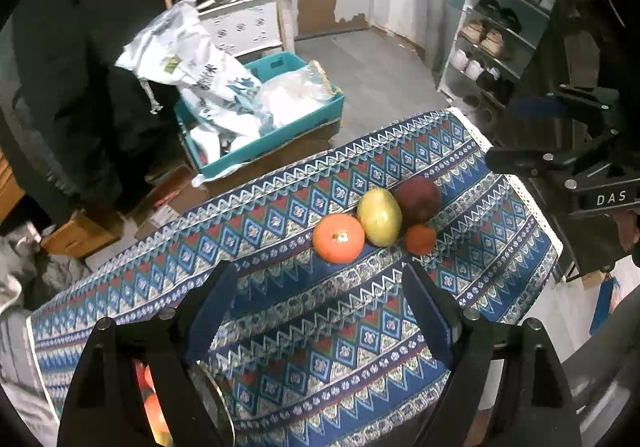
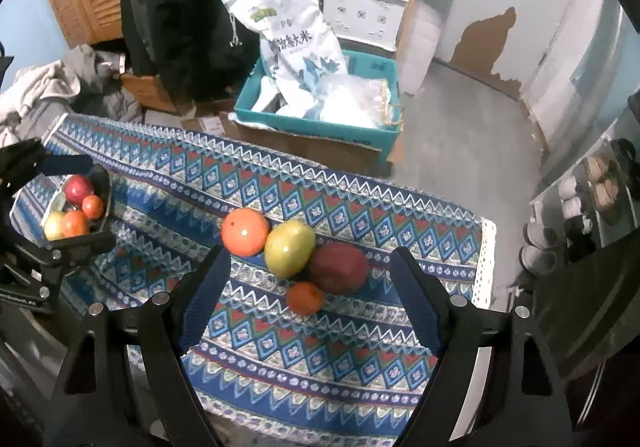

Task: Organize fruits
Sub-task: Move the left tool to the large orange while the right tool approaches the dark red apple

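**Inspector:** Start at the left. What holds fruit already?

**Assistant:** A dark bowl at the left end of the patterned tablecloth. It contains a red fruit, two small orange ones and a yellowish one. I judge it to be the collecting point, since sorted fruit is gathered there and nowhere else.

**Inspector:** The left gripper?

**Assistant:** Jaws spread, nothing between the pads, only cloth showing through. In the right wrist view it hangs just beside the bowl.

**Inspector:** Moving right, the loose fruit?

**Assistant:** Four pieces clustered near the table's right end, touching one another: a large orange, a green-yellow mango, a dark red fruit and a small tangerine in front.

**Inspector:** And the right gripper?

**Assistant:** Also released, gripping nothing. Its jaws frame the cluster, the tangerine nearest the midline. That suggests an approach for a pickup, though no pad touches fruit.

**Inspector:** Risk?

**Assistant:** The pieces lean together; lifting one may set the others rolling.
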The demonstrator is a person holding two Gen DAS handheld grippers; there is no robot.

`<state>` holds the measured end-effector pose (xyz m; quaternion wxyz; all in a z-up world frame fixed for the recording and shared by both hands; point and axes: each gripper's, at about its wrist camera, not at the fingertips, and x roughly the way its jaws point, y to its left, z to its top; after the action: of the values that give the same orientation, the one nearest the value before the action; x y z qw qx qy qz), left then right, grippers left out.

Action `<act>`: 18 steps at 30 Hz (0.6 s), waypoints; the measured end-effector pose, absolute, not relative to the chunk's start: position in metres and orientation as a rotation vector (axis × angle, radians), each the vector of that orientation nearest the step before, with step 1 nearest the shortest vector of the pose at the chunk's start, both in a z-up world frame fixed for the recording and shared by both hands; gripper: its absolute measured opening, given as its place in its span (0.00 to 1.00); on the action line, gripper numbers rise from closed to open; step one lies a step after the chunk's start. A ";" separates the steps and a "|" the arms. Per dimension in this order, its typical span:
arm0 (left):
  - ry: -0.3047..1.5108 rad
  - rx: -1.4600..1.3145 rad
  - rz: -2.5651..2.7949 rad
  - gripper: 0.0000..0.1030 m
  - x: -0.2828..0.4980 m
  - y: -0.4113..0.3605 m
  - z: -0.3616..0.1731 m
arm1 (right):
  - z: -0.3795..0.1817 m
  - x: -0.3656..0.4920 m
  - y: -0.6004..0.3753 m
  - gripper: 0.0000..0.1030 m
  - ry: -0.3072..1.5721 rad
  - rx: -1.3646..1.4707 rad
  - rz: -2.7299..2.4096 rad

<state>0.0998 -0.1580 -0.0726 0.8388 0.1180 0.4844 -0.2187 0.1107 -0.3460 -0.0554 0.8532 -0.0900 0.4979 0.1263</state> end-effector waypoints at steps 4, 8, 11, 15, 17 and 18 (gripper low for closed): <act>1.046 0.246 -0.492 0.83 0.118 -0.167 -0.088 | -0.075 0.129 -0.351 0.79 1.092 -0.210 0.286; 1.085 0.226 -0.511 0.83 0.139 -0.172 -0.114 | -0.101 0.145 -0.358 0.79 1.137 -0.223 0.294; 1.122 0.237 -0.501 0.83 0.152 -0.174 -0.138 | -0.128 0.157 -0.366 0.79 1.183 -0.218 0.282; 1.169 0.236 -0.511 0.83 0.163 -0.177 -0.166 | -0.158 0.167 -0.370 0.79 1.234 -0.235 0.275; 1.180 0.240 -0.516 0.83 0.167 -0.179 -0.176 | -0.173 0.171 -0.374 0.79 1.257 -0.243 0.274; 1.184 0.241 -0.519 0.83 0.168 -0.181 -0.179 | -0.179 0.172 -0.375 0.79 1.269 -0.243 0.275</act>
<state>0.1681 -0.1809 -0.1792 0.7916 0.1120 0.5501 -0.2412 0.1718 -0.3750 -0.1787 0.7897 -0.1126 0.5894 0.1277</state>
